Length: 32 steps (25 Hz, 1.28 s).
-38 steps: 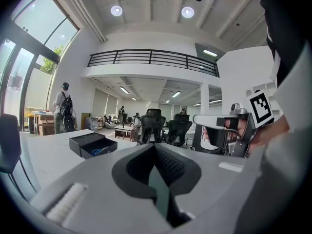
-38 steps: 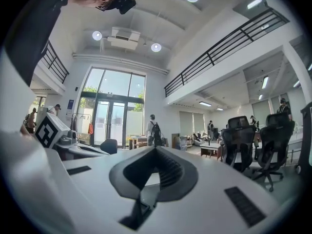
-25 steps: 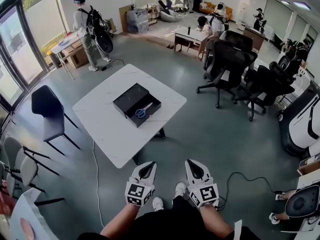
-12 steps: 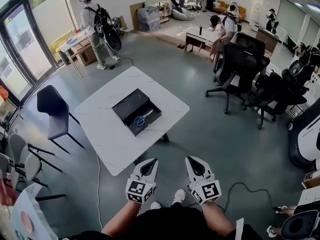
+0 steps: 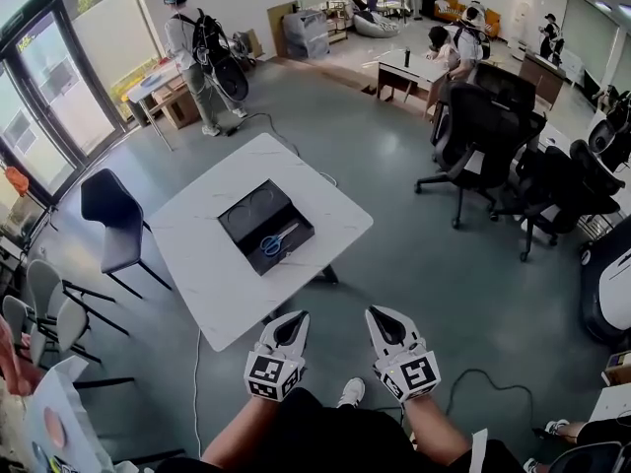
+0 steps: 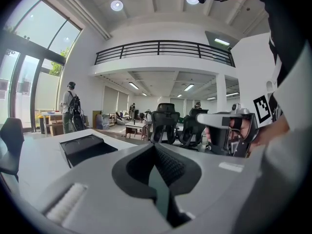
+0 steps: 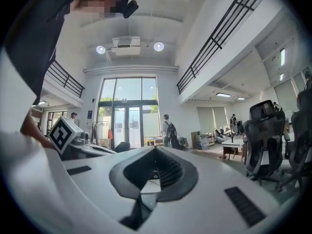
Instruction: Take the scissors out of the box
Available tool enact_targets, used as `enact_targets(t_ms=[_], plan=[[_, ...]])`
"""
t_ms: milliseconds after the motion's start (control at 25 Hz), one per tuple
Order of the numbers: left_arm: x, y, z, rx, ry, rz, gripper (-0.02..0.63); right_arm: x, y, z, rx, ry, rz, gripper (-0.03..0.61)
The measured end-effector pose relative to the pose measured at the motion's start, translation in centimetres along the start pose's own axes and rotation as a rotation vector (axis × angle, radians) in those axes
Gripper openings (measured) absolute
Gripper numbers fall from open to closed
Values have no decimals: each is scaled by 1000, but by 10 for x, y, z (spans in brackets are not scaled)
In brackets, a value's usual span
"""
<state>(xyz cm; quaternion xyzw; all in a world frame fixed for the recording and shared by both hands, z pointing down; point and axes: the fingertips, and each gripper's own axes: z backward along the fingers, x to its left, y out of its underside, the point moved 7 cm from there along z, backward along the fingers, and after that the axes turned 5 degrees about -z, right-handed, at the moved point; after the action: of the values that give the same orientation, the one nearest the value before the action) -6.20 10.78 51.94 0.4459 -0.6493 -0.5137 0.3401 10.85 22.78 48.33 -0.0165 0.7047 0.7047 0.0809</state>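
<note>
The blue-handled scissors lie inside an open black box on a white table; the box's lid half lies beside them. Both grippers hang over the floor short of the table's near edge, in front of my body. My left gripper is shut and empty, as is my right gripper. In the left gripper view the box shows to the left beyond the closed jaw tips of the left gripper, and the right gripper's body is alongside. The right gripper view shows no table.
A black chair stands left of the table, with grey chairs nearer. Black office chairs stand at the right. A cable lies on the floor at the lower right. A person with a backpack stands far back.
The table and box have drawn slightly nearer and shifted in the head view as I walk toward them. Both grippers keep their place in front of me, still shut.
</note>
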Motion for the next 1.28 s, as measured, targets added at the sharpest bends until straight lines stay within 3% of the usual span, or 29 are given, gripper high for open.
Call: enact_targets(t_ms=[320, 560, 920, 1280], plan=[[19, 3, -10, 17, -30, 7, 9, -5, 0, -23, 22, -46, 4, 7], [53, 6, -32, 23, -43, 17, 9, -20, 5, -60, 43, -34, 0, 6], [130, -23, -60, -22, -61, -14, 9, -22, -2, -152, 34, -75, 4, 6], [193, -23, -70, -40, -67, 17, 9, -11, -9, -224, 34, -96, 29, 6]])
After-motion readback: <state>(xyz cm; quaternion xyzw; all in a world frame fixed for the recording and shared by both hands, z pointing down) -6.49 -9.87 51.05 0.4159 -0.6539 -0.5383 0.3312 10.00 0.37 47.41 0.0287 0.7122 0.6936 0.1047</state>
